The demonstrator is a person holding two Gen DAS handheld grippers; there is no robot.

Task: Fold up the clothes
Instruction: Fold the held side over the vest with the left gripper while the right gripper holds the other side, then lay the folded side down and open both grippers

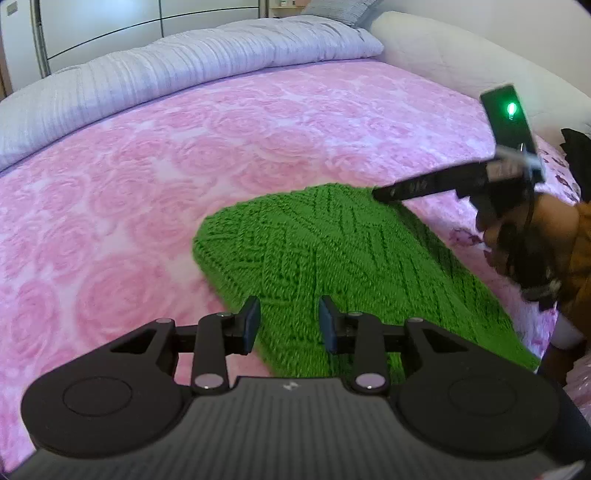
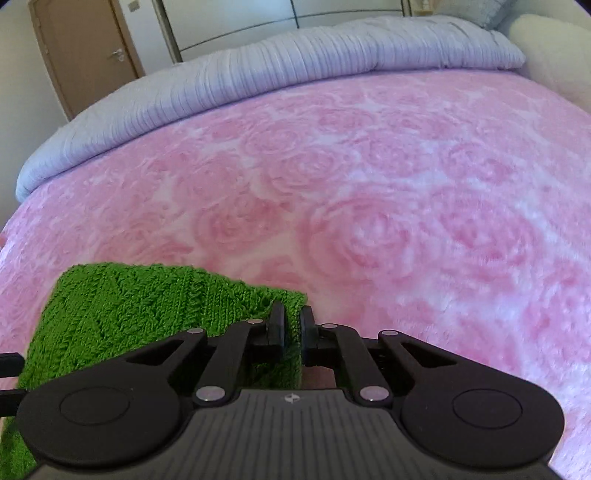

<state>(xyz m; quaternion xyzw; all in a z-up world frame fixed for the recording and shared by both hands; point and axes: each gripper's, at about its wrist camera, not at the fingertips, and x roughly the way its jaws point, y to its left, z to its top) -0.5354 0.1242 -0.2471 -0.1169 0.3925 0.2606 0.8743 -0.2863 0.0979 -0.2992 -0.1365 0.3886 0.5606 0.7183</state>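
A green knitted garment (image 1: 332,258) lies flat on the pink rose-patterned blanket (image 1: 147,184). My left gripper (image 1: 290,326) hovers over its near left edge with jaws part open. Green knit shows in the gap, and the pads do not press it. My right gripper (image 2: 291,325) is shut on the garment's (image 2: 140,302) far right corner, with a strip of knit pinched between its pads. In the left wrist view that right gripper (image 1: 380,192) reaches in from the right, held by a hand (image 1: 517,236).
A folded lilac-grey quilt (image 1: 184,74) lies along the far side of the bed. A cream padded headboard (image 1: 461,62) curves at the right. A wardrobe (image 2: 295,14) and a brown door (image 2: 85,48) stand beyond. Pink blanket (image 2: 369,203) stretches ahead.
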